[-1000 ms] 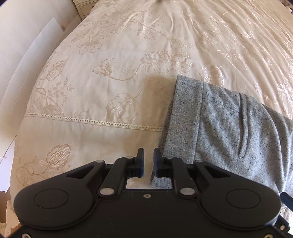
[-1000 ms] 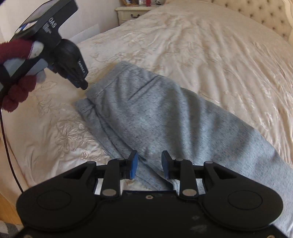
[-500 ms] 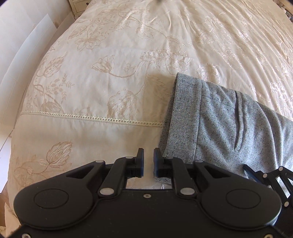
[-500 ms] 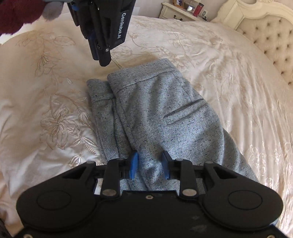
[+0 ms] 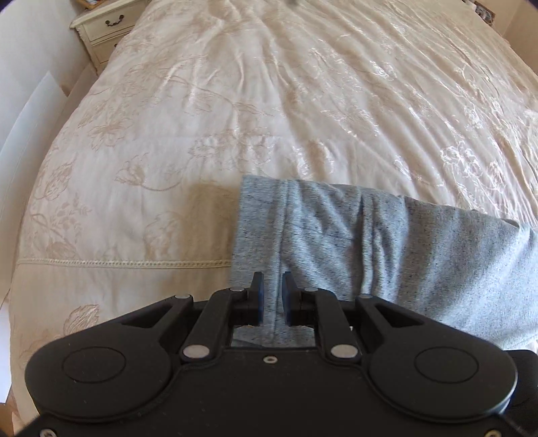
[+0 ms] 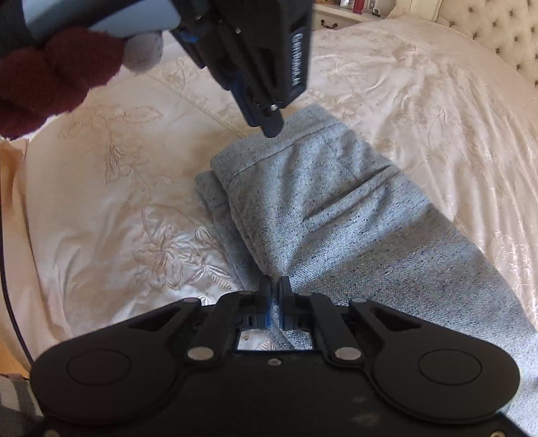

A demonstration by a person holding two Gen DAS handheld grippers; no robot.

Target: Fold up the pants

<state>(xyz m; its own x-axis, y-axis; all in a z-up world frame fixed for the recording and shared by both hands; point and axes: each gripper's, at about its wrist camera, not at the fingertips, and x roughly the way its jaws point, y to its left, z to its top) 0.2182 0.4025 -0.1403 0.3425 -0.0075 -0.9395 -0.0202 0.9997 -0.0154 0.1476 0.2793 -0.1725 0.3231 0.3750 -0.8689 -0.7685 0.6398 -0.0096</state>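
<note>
**Both grippers at the grey pants on the bed**

In the left wrist view, the bedside cabinet [image 5: 104,32] stood far ahead of the jaws and to their left, with its drawers shut, so what was inside could not be seen. The cream bedspread [image 5: 235,111] with the flower pattern spread out ahead of the jaws. The left gripper [image 5: 271,299] had its jaws a little apart, and a raised ridge of the grey pants [image 5: 386,248] stood between them; whether the pads really pressed on the cloth I could not tell. The pants ran from the jaws to the right.

In the right wrist view, a hand in a dark red glove [image 6: 50,77] was ahead of the jaws, far up to the left. It held the left gripper, whose tips came down on the waistband edge of the pants [image 6: 336,208]. White writing ran along the side of that gripper, but it was too blurred to read. The right gripper [image 6: 275,297] had its jaws closed on a pinch of the grey fabric, which gathered in folds toward them. The tufted headboard [image 6: 497,30] was far ahead to the right.
</note>
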